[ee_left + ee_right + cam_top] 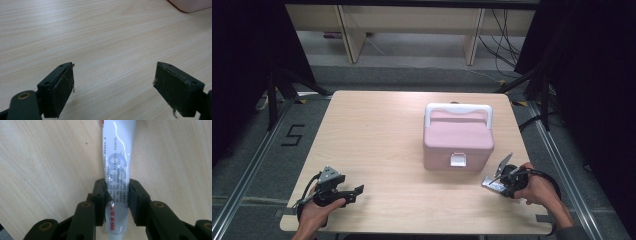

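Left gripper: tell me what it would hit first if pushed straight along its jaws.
Probably the pink box. The open left gripper faces bare table, with the box's corner at the far edge of its line; depth is unclear.

table (377, 145): matt pale wood grain | tube (117, 157): glossy white | box (458, 142): smooth pink plastic
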The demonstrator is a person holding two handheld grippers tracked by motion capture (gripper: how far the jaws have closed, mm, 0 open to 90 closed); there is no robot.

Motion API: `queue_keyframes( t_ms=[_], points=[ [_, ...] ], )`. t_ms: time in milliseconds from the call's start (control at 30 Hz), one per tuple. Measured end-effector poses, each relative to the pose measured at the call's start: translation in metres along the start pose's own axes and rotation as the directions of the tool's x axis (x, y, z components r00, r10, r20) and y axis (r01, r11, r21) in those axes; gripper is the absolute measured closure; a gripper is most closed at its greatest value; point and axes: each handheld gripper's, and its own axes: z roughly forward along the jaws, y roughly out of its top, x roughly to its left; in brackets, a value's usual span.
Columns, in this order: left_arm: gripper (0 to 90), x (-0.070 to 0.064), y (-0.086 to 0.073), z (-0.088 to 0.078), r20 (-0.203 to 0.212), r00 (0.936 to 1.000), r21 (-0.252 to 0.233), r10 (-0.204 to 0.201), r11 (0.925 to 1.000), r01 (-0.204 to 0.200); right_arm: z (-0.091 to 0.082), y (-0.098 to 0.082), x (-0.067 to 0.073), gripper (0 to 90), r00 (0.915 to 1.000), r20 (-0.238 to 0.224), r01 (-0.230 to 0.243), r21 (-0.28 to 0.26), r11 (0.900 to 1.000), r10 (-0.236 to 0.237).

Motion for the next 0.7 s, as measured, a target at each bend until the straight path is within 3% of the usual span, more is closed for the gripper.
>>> queue_keyframes(
  t_ms=[33, 67, 133, 167, 233, 367, 433, 467, 500, 567, 633, 667, 700],
  points=[
    [15.6, 0.000, 0.000, 0.000, -0.001, 1.0000, 0.002, 0.001, 1.0000, -0.001, 0.000, 0.000, -0.002, 70.0, 0.9998, -0.006, 0.019, 0.000, 1.000, -0.019],
    [15.6, 0.002, 0.001, -0.002, 0.000, 0.9993, 0.029, 0.037, 0.9989, -0.037, 0.001, -0.001, -0.003, 70.0, 0.9999, -0.003, 0.013, -0.004, 1.000, -0.013],
    [15.7, 0.001, 0.001, -0.002, -0.004, 0.9996, 0.024, 0.027, 0.9993, -0.027, 0.002, -0.001, -0.003, 69.9, 0.9999, -0.010, 0.004, -0.002, 1.000, -0.004],
    [15.7, -0.001, 0.000, 0.000, -0.004, 1.0000, -0.003, -0.003, 1.0000, 0.003, 0.002, -0.001, -0.004, 70.0, 0.9999, -0.011, 0.005, -0.005, 1.000, -0.005],
    [15.7, 0.002, 0.001, -0.002, 0.000, 0.9994, 0.026, 0.035, 0.9991, -0.034, 0.002, -0.001, -0.004, 69.9, 0.9999, -0.007, 0.011, -0.007, 1.000, -0.011],
    [15.7, 0.001, 0.001, -0.001, 0.002, 0.9994, 0.023, 0.035, 0.9991, -0.035, 0.003, -0.001, -0.005, 69.4, 0.9999, -0.005, 0.010, -0.015, 1.000, -0.011],
    [15.7, 0.001, 0.001, -0.001, 0.003, 0.9994, 0.027, 0.034, 0.9991, -0.034, 0.002, -0.002, -0.006, 63.2, 0.9999, -0.011, -0.005, -0.018, 1.000, 0.005],
    [15.7, 0.000, 0.001, -0.001, 0.005, 0.9994, 0.025, 0.033, 0.9991, -0.033, 0.002, -0.003, -0.008, 61.1, 0.9999, 0.008, -0.007, -0.011, 1.000, 0.007],
    [15.7, 0.000, 0.001, 0.000, 0.008, 0.9994, 0.022, 0.033, 0.9992, -0.033, 0.001, -0.004, -0.009, 58.4, 0.9993, 0.011, -0.036, -0.014, 0.999, 0.036],
    [15.7, -0.002, 0.001, 0.001, 0.007, 1.0000, -0.003, -0.002, 1.0000, 0.002, -0.002, -0.006, -0.010, 53.8, 0.9985, 0.009, -0.054, -0.058, 0.997, 0.055],
    [15.7, -0.001, 0.002, 0.000, 0.001, 0.9999, -0.003, 0.011, 0.9999, -0.011, -0.010, -0.009, -0.009, 53.6, 0.9940, 0.006, -0.108, -0.129, 0.986, 0.109],
    [15.7, 0.000, 0.002, -0.001, 0.004, 0.9996, 0.007, 0.030, 0.9995, -0.030, -0.014, -0.011, -0.011, 52.5, 0.9945, 0.026, -0.096, -0.160, 0.982, 0.102],
    [15.6, 0.000, 0.003, 0.000, 0.016, 0.9991, 0.008, 0.038, 0.9992, -0.038, -0.018, -0.013, -0.010, 51.5, 0.9920, 0.024, -0.116, -0.204, 0.972, 0.124]
  ],
)
